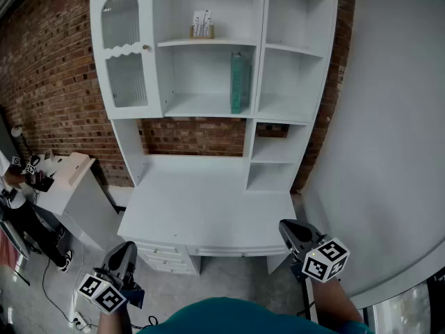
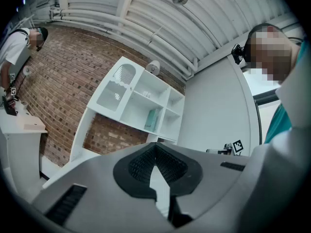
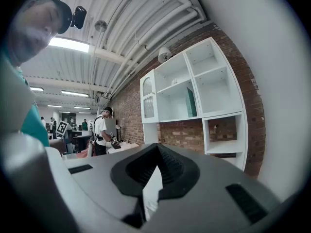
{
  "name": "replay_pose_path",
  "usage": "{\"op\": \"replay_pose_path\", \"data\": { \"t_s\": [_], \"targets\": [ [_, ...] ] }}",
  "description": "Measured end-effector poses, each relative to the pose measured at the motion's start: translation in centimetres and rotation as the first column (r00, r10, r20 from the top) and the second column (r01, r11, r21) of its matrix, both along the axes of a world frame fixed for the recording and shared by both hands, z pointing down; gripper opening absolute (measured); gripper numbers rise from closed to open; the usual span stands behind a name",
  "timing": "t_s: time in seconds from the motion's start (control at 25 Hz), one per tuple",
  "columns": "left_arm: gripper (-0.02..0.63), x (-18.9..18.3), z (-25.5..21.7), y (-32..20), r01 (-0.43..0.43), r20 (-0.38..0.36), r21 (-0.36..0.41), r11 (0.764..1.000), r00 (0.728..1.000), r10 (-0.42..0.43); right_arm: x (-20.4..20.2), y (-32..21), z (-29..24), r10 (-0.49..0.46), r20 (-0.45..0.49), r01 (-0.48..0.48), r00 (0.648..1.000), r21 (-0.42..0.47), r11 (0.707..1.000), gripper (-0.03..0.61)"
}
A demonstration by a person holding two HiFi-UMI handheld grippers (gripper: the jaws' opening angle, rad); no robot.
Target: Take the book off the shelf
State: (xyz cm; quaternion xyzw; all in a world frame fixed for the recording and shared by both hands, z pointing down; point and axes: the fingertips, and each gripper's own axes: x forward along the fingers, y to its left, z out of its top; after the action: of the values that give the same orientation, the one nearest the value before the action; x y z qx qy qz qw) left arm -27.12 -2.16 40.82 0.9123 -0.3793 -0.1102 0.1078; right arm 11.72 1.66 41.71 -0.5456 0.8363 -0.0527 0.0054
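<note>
A teal book [image 1: 238, 82] stands upright at the right side of the middle compartment of the white shelf unit [image 1: 208, 106]. It also shows small and far off in the left gripper view as the book [image 2: 152, 120], and in the right gripper view as the book [image 3: 191, 102]. My left gripper [image 1: 127, 248] hangs low in front of the desk's left corner, shut and empty, jaws [image 2: 155, 152] together. My right gripper [image 1: 287, 227] is held near the desk's right front corner, also shut with nothing in it [image 3: 156, 152]. Both are well below and away from the book.
The white desk top [image 1: 208, 207] lies under the shelves, with drawers [image 1: 163, 256] beneath. A ribbed glass door [image 1: 125, 51] closes the left compartment. A small card holder [image 1: 202, 26] sits on the upper shelf. A white wall [image 1: 396, 117] stands right; a side table [image 1: 73, 183] and a person [image 1: 17, 186] left.
</note>
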Motion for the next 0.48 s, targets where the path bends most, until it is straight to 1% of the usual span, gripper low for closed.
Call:
{"op": "replay_pose_path", "data": {
  "t_s": [0.32,0.48],
  "targets": [
    [0.006,0.34,-0.39,-0.06,-0.004,-0.003,-0.001,1.000,1.000,0.004,0.35,0.22,-0.68,0.000,-0.005,0.000,1.000,0.008,1.000,0.018],
    [0.006,0.65,-0.34,-0.24,-0.006,-0.004,0.005,1.000,1.000,0.006,0.45,0.20,-0.59,0.004,-0.028,-0.003,1.000,0.024,1.000,0.018]
  ]
}}
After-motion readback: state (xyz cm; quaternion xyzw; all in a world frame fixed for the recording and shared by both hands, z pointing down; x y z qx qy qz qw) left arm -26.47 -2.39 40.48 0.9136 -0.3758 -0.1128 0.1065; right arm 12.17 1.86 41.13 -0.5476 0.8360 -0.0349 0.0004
